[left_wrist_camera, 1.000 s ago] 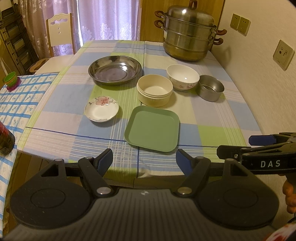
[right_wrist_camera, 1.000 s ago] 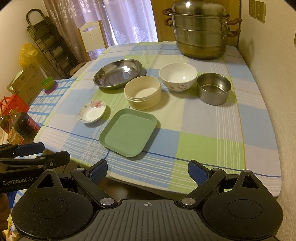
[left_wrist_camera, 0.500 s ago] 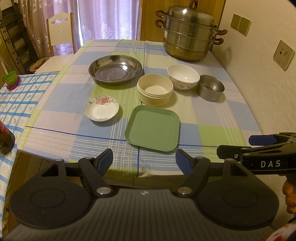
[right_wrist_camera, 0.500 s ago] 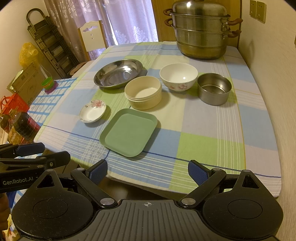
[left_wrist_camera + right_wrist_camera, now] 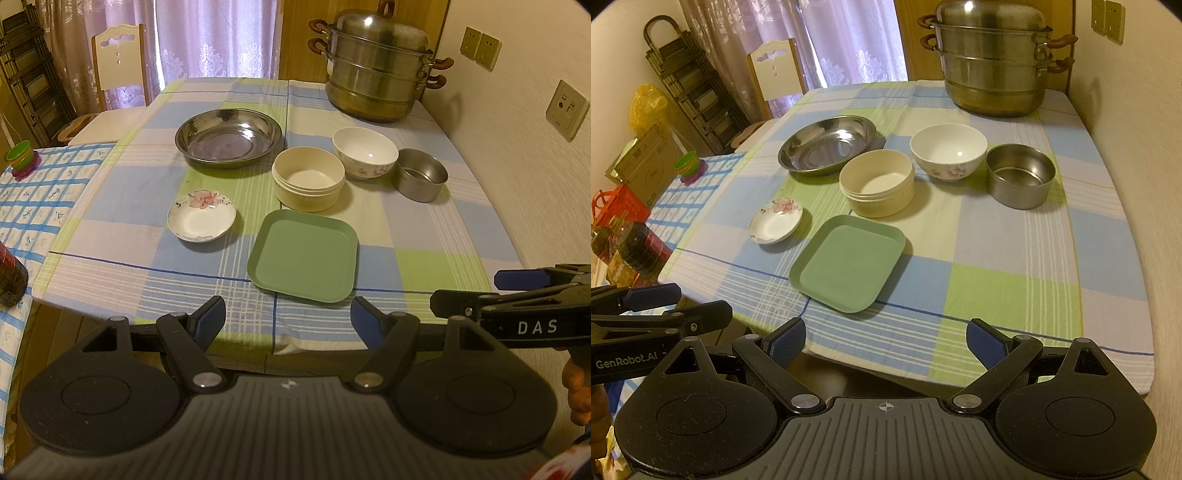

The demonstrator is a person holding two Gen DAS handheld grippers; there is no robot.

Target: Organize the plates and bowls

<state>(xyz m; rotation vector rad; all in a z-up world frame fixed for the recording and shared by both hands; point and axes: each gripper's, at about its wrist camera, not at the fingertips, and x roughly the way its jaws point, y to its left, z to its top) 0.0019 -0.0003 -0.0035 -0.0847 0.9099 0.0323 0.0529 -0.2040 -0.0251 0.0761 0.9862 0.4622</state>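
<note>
Both claws hang before the table's near edge, the left gripper (image 5: pixel 288 317) and right gripper (image 5: pixel 885 341) spread wide, holding nothing. On the checked tablecloth (image 5: pixel 1008 266) sit the steel basin (image 5: pixel 228 137), then the green square plate (image 5: pixel 304 256), cream bowl (image 5: pixel 308 177), white floral bowl (image 5: pixel 365 152), steel bowl (image 5: pixel 420 173) and small floral saucer (image 5: pixel 201 216), all apart.

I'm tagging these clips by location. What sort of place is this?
Most likely a home dining room: a table with a checked tablecloth against the wall, a dining chair by curtained windows, and a tiered steel steamer pot behind loose bowls and plates.
</note>
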